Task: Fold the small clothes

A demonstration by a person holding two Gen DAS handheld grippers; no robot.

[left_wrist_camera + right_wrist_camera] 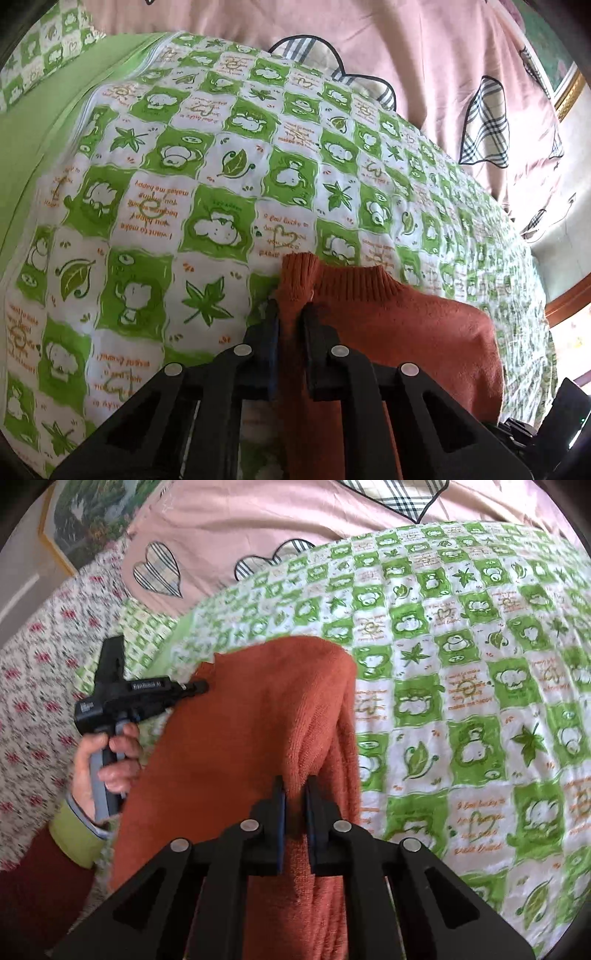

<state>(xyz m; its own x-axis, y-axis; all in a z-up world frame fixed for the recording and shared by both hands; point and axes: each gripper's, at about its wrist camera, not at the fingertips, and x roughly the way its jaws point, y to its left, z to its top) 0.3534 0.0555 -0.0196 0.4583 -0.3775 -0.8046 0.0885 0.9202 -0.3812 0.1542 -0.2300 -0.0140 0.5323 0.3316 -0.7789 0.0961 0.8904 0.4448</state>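
A bed under a green-and-white checked quilt (207, 177) carries the rust-orange knitted sweater (406, 325). The left hand-held gripper (290, 314) pinches its sleeve cuff, the right hand-held gripper (294, 794) clamps a bunched fold; folding looks barely begun.

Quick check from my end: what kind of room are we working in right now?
Most likely a bedroom. The sweater lies on a green-and-white quilt spread over what looks like a bed, a pink duvet with plaid hearts is bunched behind it, and a framed picture hangs on the wall.
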